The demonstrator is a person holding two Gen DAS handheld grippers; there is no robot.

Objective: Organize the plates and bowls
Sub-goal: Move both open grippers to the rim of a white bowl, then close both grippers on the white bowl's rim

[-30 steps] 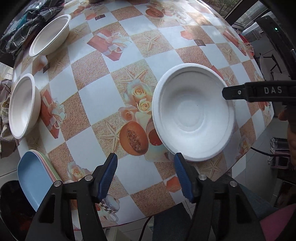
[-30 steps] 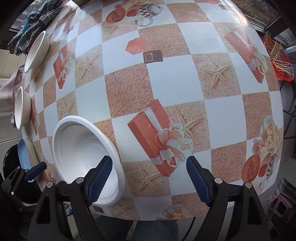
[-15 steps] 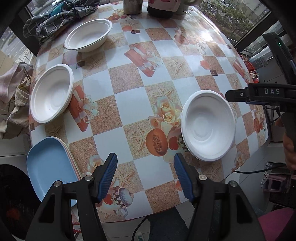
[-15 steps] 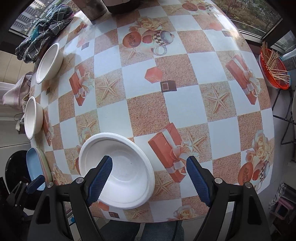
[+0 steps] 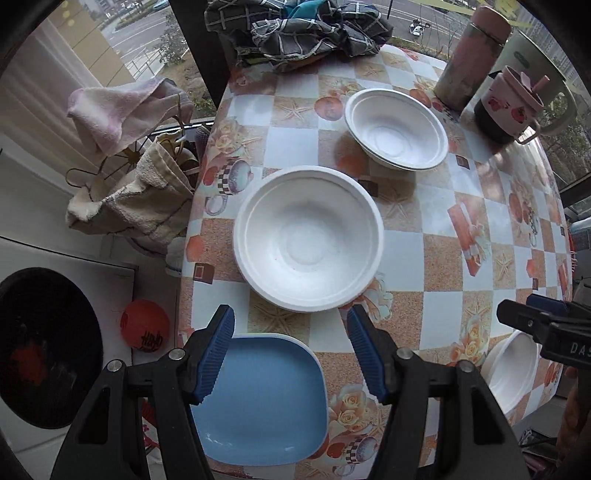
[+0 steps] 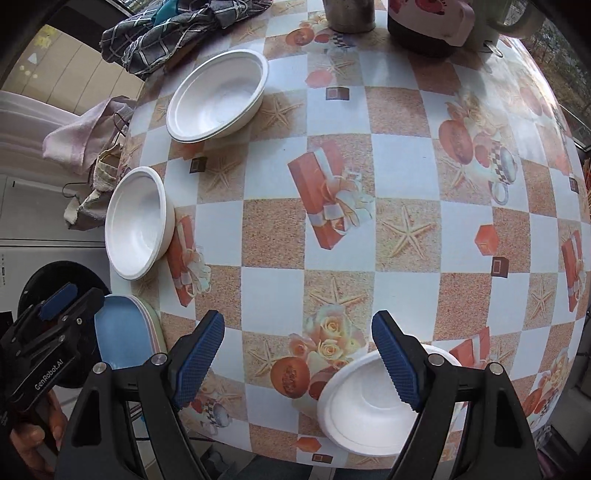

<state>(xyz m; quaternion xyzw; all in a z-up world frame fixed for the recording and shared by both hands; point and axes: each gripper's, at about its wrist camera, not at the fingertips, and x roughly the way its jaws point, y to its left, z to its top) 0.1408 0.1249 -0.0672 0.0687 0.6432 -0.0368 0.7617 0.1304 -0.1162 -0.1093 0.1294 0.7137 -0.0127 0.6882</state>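
Three white bowls stand apart on the patterned table (image 5: 424, 258): one in the middle (image 5: 308, 236), one further back (image 5: 397, 129), one at the near right edge (image 5: 513, 369). A stack of plates with a blue plate (image 5: 266, 398) on top lies at the near left corner. My left gripper (image 5: 290, 317) hangs open above the gap between the blue plate and the middle bowl, holding nothing. My right gripper (image 6: 298, 325) is open and empty over the table's near side, its right finger above the rim of the near bowl (image 6: 369, 406).
At the far end of the table lie a checked cloth (image 5: 295, 29), a flask (image 5: 469, 55), a pink mug (image 5: 513, 103) and a pale jug (image 5: 546, 74). Towels (image 5: 129, 177) hang on a rack beside the left edge. An orange ball (image 5: 144, 328) lies on the floor.
Both grippers have swung left across the table and risen a little. The left view went from the near bowl to the blue plate and middle bowl. Jaw openings are unchanged.
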